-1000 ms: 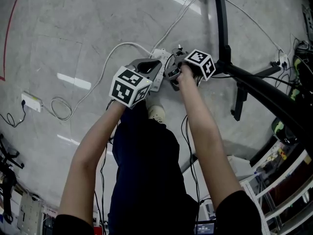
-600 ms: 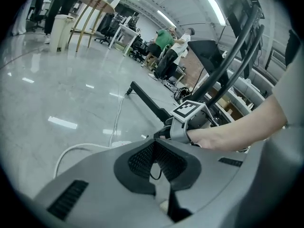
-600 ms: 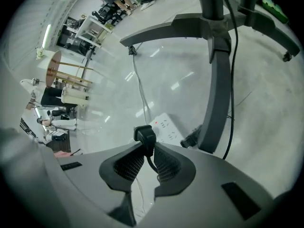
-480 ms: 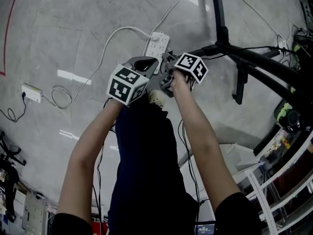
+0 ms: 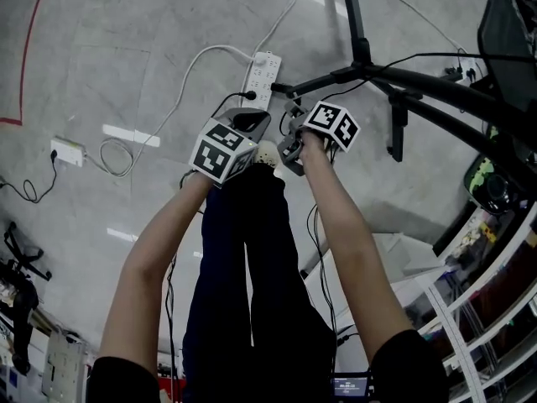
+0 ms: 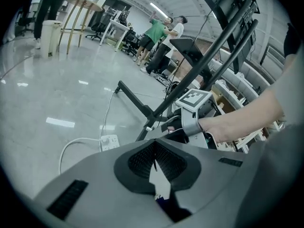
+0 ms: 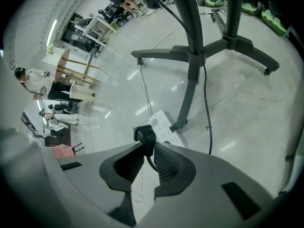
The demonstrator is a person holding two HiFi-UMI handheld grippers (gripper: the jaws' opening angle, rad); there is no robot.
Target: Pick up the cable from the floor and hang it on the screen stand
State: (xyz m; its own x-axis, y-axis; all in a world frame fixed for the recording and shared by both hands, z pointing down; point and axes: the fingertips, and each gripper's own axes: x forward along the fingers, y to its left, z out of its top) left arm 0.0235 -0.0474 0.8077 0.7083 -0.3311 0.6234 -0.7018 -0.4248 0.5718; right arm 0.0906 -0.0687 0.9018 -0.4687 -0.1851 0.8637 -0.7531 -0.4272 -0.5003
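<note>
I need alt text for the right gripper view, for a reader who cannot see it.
The right gripper holds a black plug between its fingers, and the black cable runs back between them. Beyond, on the grey floor, are a white power strip and the black screen stand.

"Where's the cable (image 7: 144,136)?"

"Off the floor (image 5: 126,57). Its black plug stands upright, pinched in my right tongs (image 7: 148,151), with the thin black lead running down between the pads. A thin dark strand also sits in my closed left tongs (image 6: 155,148)."

"And the screen stand (image 5: 436,86)?"

"Black, at one o'clock, legs splayed on the floor."
</note>
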